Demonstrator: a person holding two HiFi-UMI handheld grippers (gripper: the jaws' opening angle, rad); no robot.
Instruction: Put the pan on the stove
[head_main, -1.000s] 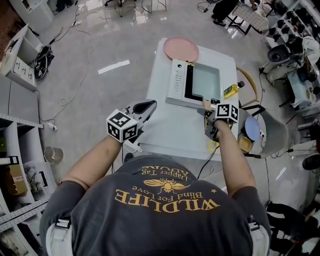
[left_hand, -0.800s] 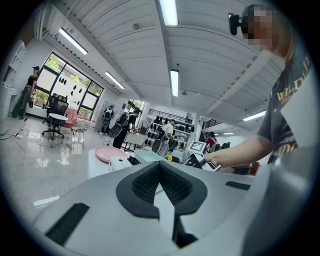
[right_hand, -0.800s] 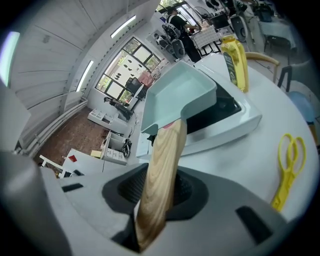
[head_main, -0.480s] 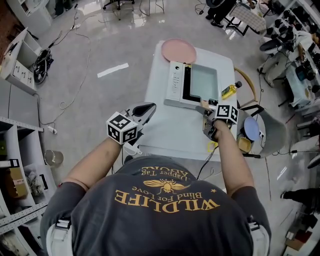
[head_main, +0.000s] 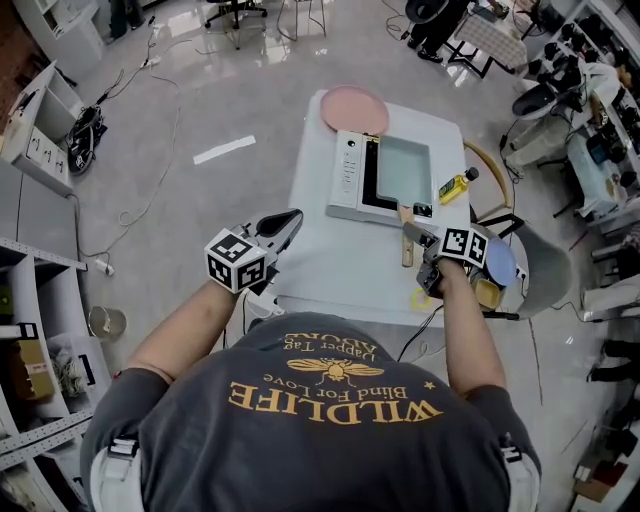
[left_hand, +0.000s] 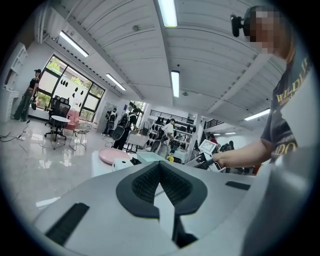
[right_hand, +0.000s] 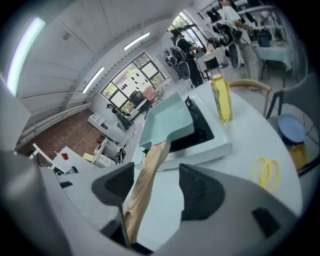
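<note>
A pale green square pan (head_main: 403, 168) sits on the black top of the white stove (head_main: 350, 165) at the table's far side. Its wooden handle (head_main: 406, 228) points back toward me. My right gripper (head_main: 420, 245) is at the handle's near end. In the right gripper view the handle (right_hand: 150, 165) lies between the spread jaws of that gripper (right_hand: 159, 186), close to the left pad and apart from the right one; the jaws have just been opening. The pan (right_hand: 167, 117) rests on the stove (right_hand: 210, 145). My left gripper (head_main: 283, 222) hovers off the table's left front corner, shut (left_hand: 160, 172) and empty.
A pink plate (head_main: 355, 108) lies behind the stove. A yellow bottle (head_main: 455, 183) (right_hand: 221, 100) stands to the stove's right, and a yellow loop (right_hand: 266, 172) lies near the table's right edge. Past that edge is a blue-topped stool (head_main: 503, 262). The white table (head_main: 330, 260) is bare in front.
The right gripper's jaws have spread apart off the wooden handle, and the gripper has drawn back and up a little. The left gripper has stayed put.
</note>
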